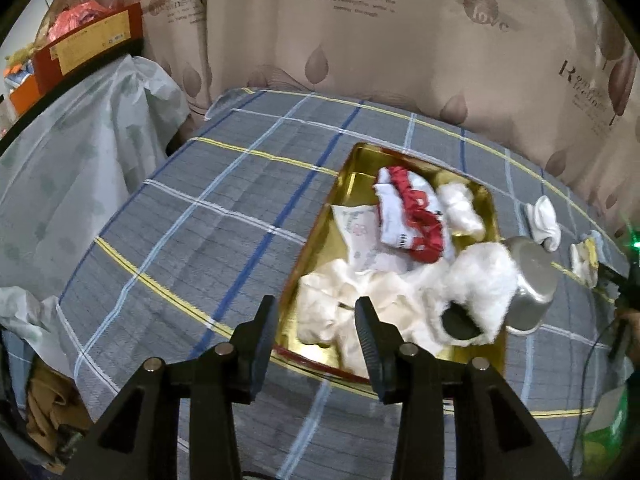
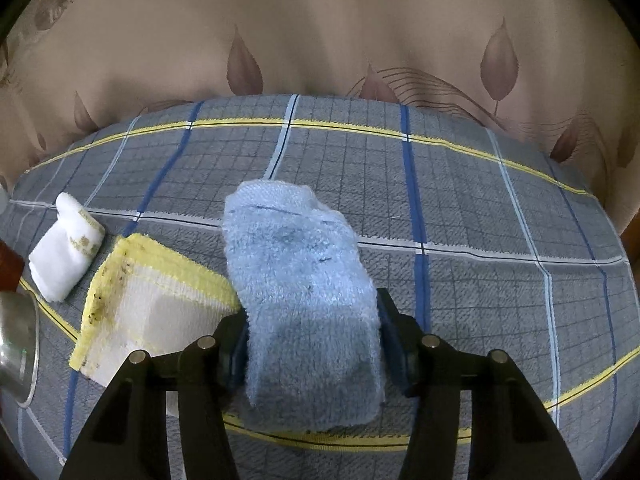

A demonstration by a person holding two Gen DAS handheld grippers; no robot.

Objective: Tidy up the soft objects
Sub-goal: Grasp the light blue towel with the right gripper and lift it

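Observation:
A folded blue fluffy cloth lies on the checked bedsheet, and my right gripper is shut on its near end, one pad against each side. To its left lie a yellow-edged white cloth and a rolled white towel. My left gripper hangs open over the near-left corner of a gold tray, with nothing between its fingers. The tray holds a red and white garment, a white roll, a crumpled white cloth and a white fluffy piece.
A metal pot lies tipped on the tray's right edge. A leaf-print curtain hangs behind the bed. At the left stand furniture under a plastic sheet and a red box.

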